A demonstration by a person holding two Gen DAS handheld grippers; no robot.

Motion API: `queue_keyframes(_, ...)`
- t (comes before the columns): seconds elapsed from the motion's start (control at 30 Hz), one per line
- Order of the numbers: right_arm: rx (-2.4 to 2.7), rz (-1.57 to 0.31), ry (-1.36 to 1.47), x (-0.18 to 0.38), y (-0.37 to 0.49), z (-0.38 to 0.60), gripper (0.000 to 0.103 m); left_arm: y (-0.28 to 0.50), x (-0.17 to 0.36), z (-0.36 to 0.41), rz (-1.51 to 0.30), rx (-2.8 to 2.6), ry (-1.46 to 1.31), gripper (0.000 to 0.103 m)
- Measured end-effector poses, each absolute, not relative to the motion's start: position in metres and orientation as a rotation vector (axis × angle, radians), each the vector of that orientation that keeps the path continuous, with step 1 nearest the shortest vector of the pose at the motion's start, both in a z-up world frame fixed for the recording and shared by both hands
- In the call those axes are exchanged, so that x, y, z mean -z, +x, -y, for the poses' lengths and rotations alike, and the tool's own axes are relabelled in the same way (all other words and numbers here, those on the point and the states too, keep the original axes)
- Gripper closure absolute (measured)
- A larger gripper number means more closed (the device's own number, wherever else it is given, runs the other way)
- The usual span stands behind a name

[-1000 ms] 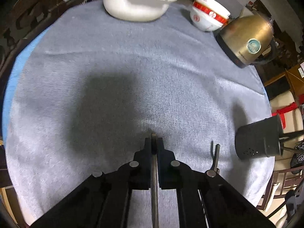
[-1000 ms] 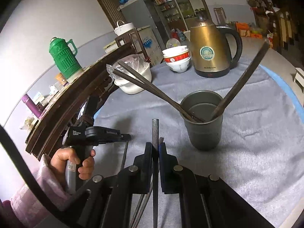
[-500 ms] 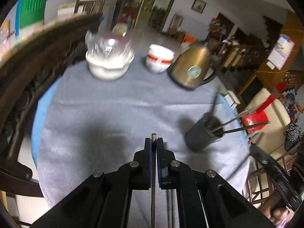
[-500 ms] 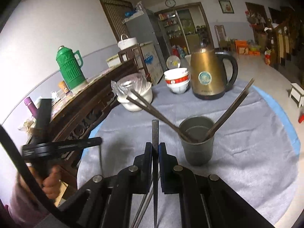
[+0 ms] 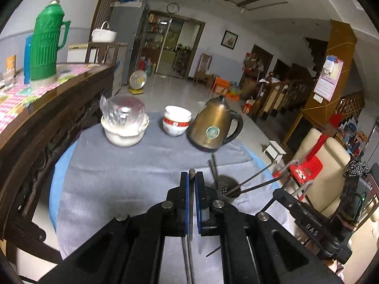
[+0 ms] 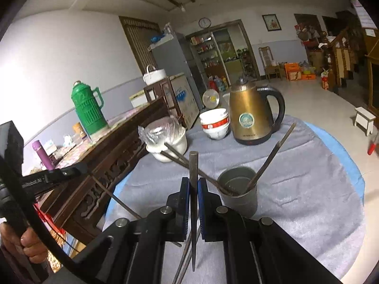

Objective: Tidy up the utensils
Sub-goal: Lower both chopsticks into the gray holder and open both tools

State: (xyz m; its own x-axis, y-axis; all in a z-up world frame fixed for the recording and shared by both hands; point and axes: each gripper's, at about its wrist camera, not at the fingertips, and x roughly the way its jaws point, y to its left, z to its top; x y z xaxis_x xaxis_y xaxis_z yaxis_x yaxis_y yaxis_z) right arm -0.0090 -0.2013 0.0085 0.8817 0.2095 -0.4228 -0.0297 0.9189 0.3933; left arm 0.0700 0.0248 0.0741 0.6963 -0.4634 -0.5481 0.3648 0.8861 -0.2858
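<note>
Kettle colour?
Brassy gold kettle with a black handle and base; the right wrist view shows it best.

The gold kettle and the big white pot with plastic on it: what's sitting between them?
Stacked white bowls with red bands stand between the kettle and the white pot on the grey cloth. Both wrist views show this.

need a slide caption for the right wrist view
Right hand-held gripper shut on a dark metal chopstick, beside a grey metal cup holding more chopsticks on a grey tablecloth.
</note>
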Motion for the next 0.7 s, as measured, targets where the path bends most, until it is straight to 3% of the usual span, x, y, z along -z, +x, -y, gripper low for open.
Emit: queue_keyframes(0.7,0.07,-0.251,0.353,-0.084,0.016,0.245,0.096,0.099,-0.145,0.053,-0.473,0.506,-0.177,0.098)
